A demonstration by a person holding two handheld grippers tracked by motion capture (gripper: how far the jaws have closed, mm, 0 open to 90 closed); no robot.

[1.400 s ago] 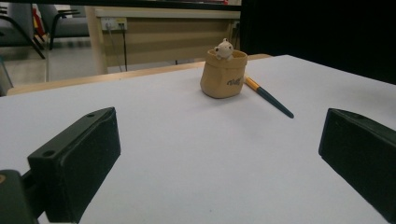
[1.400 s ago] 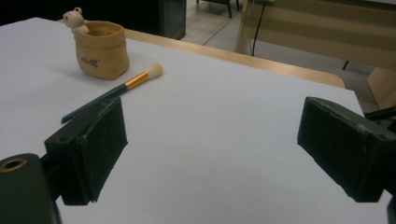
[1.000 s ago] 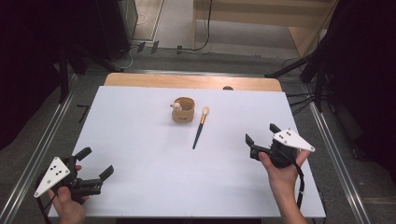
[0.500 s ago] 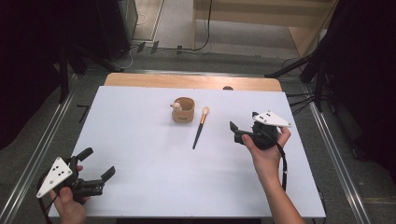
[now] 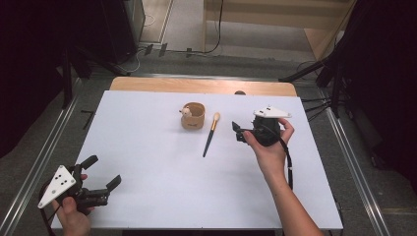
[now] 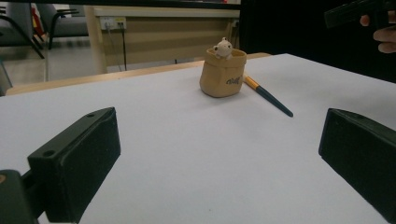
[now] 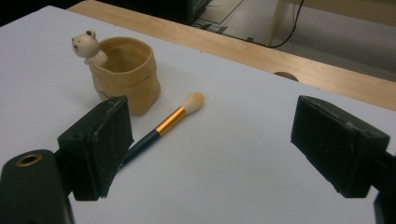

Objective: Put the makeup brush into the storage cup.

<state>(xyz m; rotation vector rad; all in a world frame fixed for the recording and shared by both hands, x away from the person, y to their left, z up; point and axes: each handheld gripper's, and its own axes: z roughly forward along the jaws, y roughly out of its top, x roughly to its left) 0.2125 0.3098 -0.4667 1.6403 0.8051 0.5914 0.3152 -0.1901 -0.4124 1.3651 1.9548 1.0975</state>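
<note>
On the white table (image 5: 147, 162), the right gripper (image 5: 238, 132) hovers jaws wide beside the brush (image 5: 211, 134), wrist level, empty.

The right claw (image 5: 237, 132) has moved closer to the brush (image 5: 211, 134).

We are looking at a matt white table (image 5: 147, 162) with a bare wood edge strip (image 5: 201, 86). The tan cup (image 7: 125, 74) is reading as glazed ceramic, perhaps, slightly glossy. The brush (image 7: 161, 127) is showing a shiny gold metal ferrule, dark smooth handle and soft pale bristles. The jaw pads are appearing as matt black plastic, slightly scuffed.
</note>
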